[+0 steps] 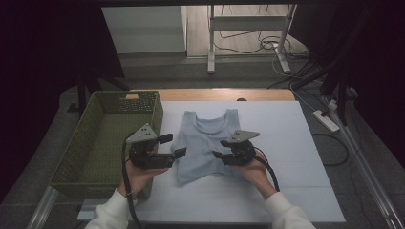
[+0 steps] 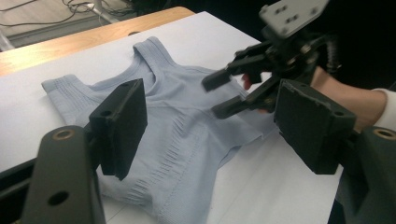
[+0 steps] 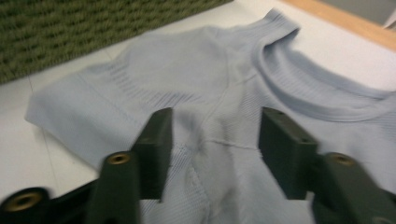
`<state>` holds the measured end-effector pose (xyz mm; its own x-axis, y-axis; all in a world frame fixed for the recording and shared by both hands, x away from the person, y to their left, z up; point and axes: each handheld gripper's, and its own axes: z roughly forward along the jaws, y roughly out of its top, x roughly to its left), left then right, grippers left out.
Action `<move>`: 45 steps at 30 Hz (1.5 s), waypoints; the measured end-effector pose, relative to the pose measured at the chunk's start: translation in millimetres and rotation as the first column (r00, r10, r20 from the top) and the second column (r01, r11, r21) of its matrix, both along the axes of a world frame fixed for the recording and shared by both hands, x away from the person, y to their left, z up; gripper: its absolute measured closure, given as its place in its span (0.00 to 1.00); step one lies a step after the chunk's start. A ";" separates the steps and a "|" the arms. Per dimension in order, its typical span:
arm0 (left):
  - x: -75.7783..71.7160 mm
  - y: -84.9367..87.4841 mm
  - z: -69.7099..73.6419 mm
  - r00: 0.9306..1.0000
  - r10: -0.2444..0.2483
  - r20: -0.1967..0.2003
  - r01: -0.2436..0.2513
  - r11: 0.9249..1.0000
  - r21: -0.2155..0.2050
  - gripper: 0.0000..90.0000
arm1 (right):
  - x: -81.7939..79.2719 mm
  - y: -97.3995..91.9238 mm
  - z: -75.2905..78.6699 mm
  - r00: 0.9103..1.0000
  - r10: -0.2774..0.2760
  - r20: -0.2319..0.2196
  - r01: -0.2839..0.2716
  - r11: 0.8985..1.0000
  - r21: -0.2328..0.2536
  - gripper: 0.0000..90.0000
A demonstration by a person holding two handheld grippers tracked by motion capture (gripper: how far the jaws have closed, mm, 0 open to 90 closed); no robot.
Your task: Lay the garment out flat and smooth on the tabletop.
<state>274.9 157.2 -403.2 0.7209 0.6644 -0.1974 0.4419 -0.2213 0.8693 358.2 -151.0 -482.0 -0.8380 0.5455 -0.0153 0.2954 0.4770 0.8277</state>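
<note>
Ribbed pale-blue knit top [image 1: 205,143] lies flat; woven basket [image 1: 102,138] beside, perhaps wicker.

green woven basket [image 1: 102,133], white table [image 1: 305,143]

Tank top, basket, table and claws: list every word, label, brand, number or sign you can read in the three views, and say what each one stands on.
None: no readable text on the pale blue tank top, the green woven basket, the white table, the left claw or the right claw.
</note>
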 end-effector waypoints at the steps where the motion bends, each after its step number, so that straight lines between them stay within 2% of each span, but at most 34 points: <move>1: -0.1 -0.4 0.0 1.000 0.001 0.000 -0.001 1.000 0.000 0.29 | -1.5 -2.5 2.7 1.000 0.002 -0.007 -0.002 1.000 0.018 0.47; 6: 0.8 -1.0 -2.0 1.000 -0.002 -0.011 0.002 1.000 -0.005 0.29 | -7.4 -12.6 7.3 1.000 -0.006 -0.026 0.008 0.999 0.049 0.47; 13: 2.0 -0.3 -3.5 1.000 -0.003 -0.017 0.003 1.000 -0.003 0.29 | -13.6 -22.1 8.3 1.000 -0.013 -0.015 0.013 0.999 0.035 0.43; 17: 1.6 1.2 -3.0 1.000 -0.001 -0.015 0.001 1.000 -0.006 0.29 | -19.3 -26.3 9.1 1.000 -0.014 -0.003 0.014 1.000 0.016 0.43; 25: 1.8 1.9 -2.0 1.000 0.004 -0.014 -0.004 1.000 -0.008 0.29 | -30.0 -43.8 0.1 0.999 -0.037 -0.030 0.036 0.999 -0.018 0.42; 32: 2.0 1.2 -3.1 1.000 -0.007 -0.020 0.007 1.000 -0.003 0.29 | -40.3 -60.2 -3.9 0.997 -0.076 -0.033 0.075 0.996 -0.047 0.42; 40: 2.4 1.9 -3.5 1.000 -0.004 -0.020 0.004 1.000 -0.001 0.29 | -59.7 -83.3 -11.4 0.995 -0.087 -0.051 0.082 0.993 -0.087 0.42; 45: 3.2 1.1 -4.9 1.000 -0.005 -0.028 0.006 1.000 0.005 0.29 | -65.5 -91.9 -16.6 0.993 -0.097 -0.073 0.088 0.990 -0.111 0.39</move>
<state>278.1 158.3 -408.1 0.7187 0.6614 -0.2146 0.4652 -0.2279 0.8554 292.6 -242.9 -498.6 -0.7848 0.6195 -0.0145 0.4039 0.5291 0.7463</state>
